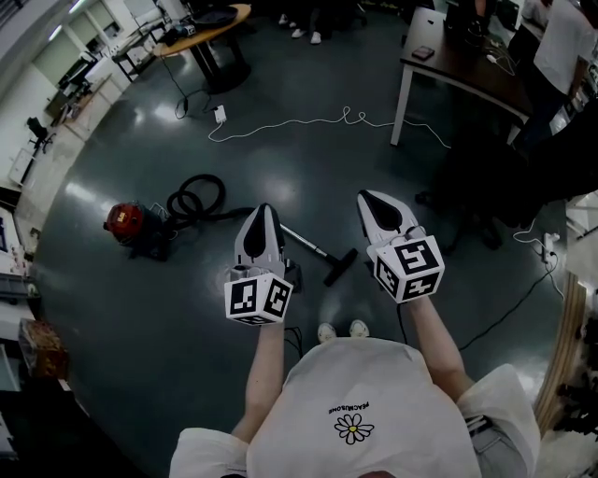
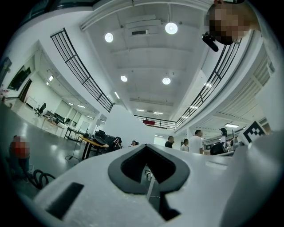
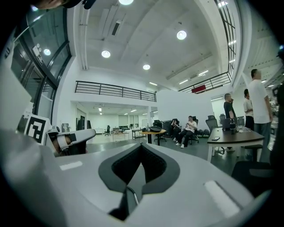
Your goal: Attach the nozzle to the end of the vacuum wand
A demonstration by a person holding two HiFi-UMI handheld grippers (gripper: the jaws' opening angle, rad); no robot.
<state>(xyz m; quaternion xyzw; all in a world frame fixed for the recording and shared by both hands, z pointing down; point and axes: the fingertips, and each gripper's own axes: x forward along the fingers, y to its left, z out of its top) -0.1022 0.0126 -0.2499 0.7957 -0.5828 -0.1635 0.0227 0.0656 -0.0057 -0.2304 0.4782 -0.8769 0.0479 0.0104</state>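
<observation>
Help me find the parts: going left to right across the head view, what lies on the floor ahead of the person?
On the floor: red vacuum canister → coiled hose → wand → nozzle.

My left tool [image 1: 264, 211] hides the stretch between the hose [image 1: 196, 198] and the wand [image 1: 306, 241]; whether wand and nozzle [image 1: 340, 266] are joined is too small to tell.

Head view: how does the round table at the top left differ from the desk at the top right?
The round table has a light wooden top; the desk has a dark one. The round table stands on a dark base, the desk on white legs. The round table's edge is curved, the desk's straight. Both stand on the grey floor.
</observation>
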